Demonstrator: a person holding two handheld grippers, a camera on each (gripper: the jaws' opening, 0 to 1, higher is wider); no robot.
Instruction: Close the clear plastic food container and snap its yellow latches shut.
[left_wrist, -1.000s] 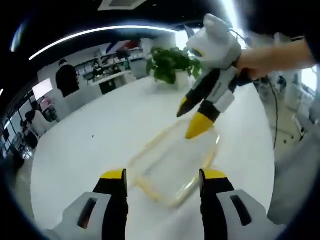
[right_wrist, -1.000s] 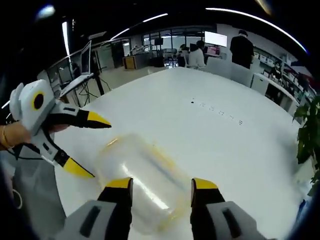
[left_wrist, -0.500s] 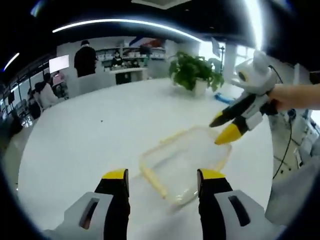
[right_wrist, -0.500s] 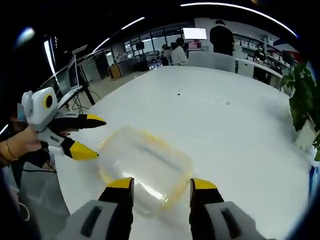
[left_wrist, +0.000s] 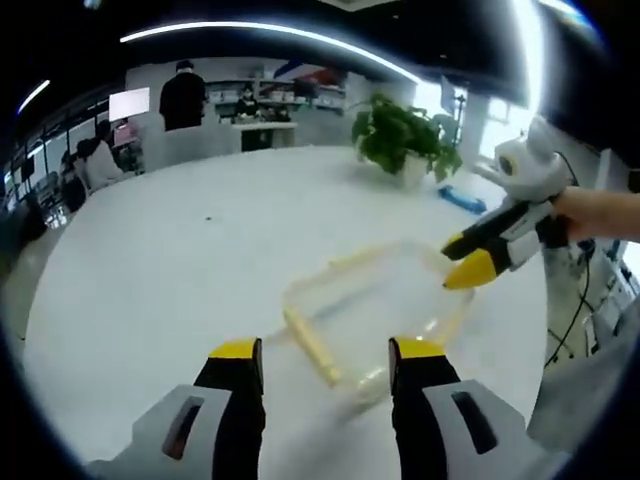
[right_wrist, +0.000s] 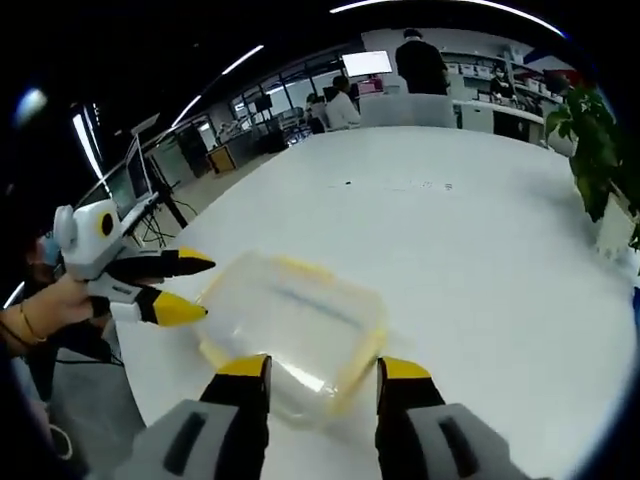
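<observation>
In the left gripper view, the left gripper (left_wrist: 323, 362) is wide open and holds nothing, just short of the container (left_wrist: 372, 306) on the table (left_wrist: 150, 270). The right gripper (left_wrist: 462, 262) hovers at its far end, jaws parted.

In the right gripper view, the same gripper is spread, empty, at the container's near edge; the left one hovers beside it.

Open-plan office or lab. Evidence: large white table (right_wrist: 480, 240); far desks with seated people (right_wrist: 340, 108); wall screen (right_wrist: 366, 63); ceiling strip lights (left_wrist: 260, 32); potted plant (left_wrist: 402, 132); shelving along the far wall.
</observation>
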